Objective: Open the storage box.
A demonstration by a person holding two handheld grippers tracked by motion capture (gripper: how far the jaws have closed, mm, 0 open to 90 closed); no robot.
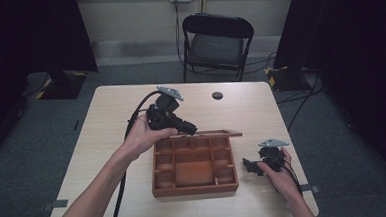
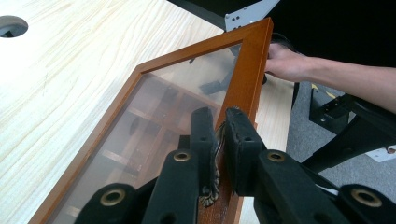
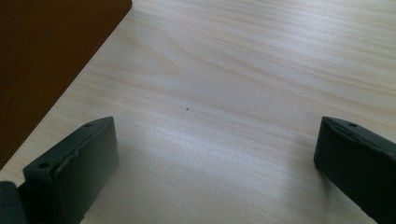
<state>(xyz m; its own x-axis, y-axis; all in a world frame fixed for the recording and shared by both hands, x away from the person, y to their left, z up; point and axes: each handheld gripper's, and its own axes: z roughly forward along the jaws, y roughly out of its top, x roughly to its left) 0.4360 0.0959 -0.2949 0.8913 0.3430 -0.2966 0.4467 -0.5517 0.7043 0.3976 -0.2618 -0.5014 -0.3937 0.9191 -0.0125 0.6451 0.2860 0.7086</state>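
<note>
Left tongs [image 2: 220, 135] clenched on box lid [image 2: 247, 70]; right tongs [image 3: 215, 154] released beside wooden box [image 1: 194, 163].

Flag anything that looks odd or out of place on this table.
Nothing looks damaged or spilled. The wooden box stands open, its glass lid raised by the left gripper pinching the brass clasp. The right gripper rests open beside it.

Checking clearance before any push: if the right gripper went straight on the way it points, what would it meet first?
Probably the wooden box: the right gripper, jaws open, points at its side wall across bare table. Depth is unclear.
</note>
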